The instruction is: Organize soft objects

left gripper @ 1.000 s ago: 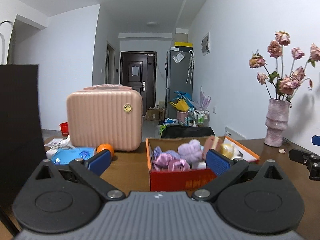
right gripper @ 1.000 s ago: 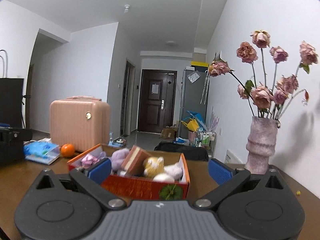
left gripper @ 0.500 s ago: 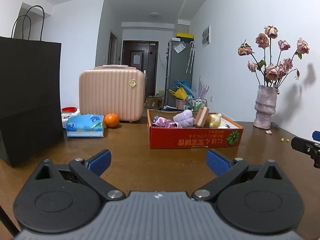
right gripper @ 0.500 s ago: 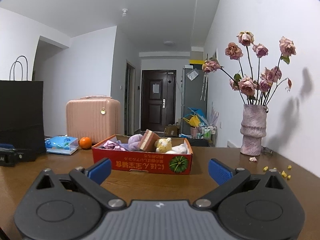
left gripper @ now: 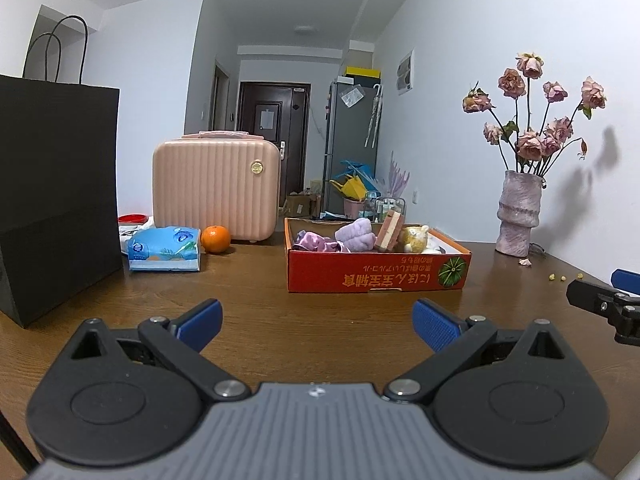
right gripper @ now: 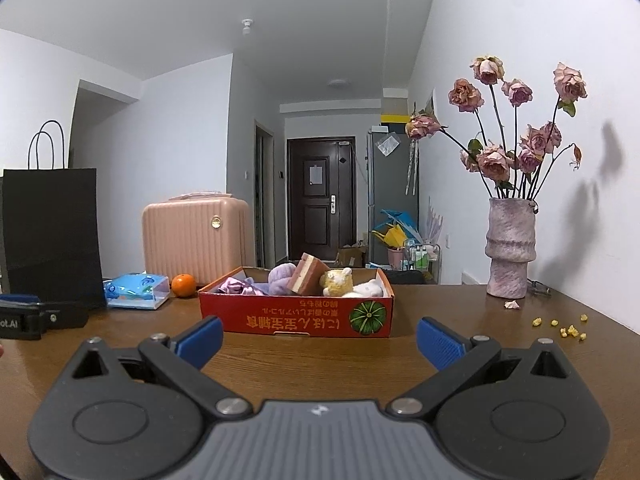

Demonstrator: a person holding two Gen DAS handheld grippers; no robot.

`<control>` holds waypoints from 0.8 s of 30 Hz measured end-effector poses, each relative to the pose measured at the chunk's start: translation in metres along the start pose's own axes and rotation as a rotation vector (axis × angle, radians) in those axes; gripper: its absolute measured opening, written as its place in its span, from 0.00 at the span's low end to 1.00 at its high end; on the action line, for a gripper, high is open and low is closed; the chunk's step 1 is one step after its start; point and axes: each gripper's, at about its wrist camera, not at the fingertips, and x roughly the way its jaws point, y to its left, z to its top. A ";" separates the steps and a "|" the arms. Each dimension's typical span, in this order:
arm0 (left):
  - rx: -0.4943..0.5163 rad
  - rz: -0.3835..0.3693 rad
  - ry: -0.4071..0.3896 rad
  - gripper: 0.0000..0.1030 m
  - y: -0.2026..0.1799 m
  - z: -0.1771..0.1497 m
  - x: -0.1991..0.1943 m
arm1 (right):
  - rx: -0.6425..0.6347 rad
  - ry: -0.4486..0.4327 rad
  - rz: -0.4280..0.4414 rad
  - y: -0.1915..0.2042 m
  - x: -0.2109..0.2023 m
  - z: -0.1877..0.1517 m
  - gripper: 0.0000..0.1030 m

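Soft toys fill the red cardboard box (right gripper: 296,320) at the centre of the right wrist view: a purple satin piece (right gripper: 236,286) at its left end, a lilac plush (right gripper: 282,276), a layered cake-shaped cushion (right gripper: 308,278) propped on edge, a yellow plush (right gripper: 335,281) and a white plush (right gripper: 368,289) at its right end. Both tools sit low over the wooden table (left gripper: 248,300), short of the box; the left gripper (left gripper: 316,322) and the right gripper (right gripper: 318,336) each have their blue fingers spread wide with nothing between them. Judging from this, the risks lie in the reach. The toys are packed touching one another, so wide jaws closing on one could pinch a neighbour too and drag both out. The cake cushion leans and would likely topple if nudged. The box looks light, so a push on its near wall might slide it toward the pink case (left gripper: 216,188). At the right of the frame the vase (right gripper: 510,248) of dried roses stands near the right gripper's side; a wide swing could tip it.
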 end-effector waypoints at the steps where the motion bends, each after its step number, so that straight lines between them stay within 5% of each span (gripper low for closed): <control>1: 0.002 0.000 -0.002 1.00 0.000 0.000 -0.001 | -0.001 -0.001 0.001 0.000 -0.001 0.000 1.00; 24: 0.020 -0.007 -0.001 1.00 -0.001 -0.001 -0.004 | -0.007 0.000 0.002 0.001 -0.003 0.001 1.00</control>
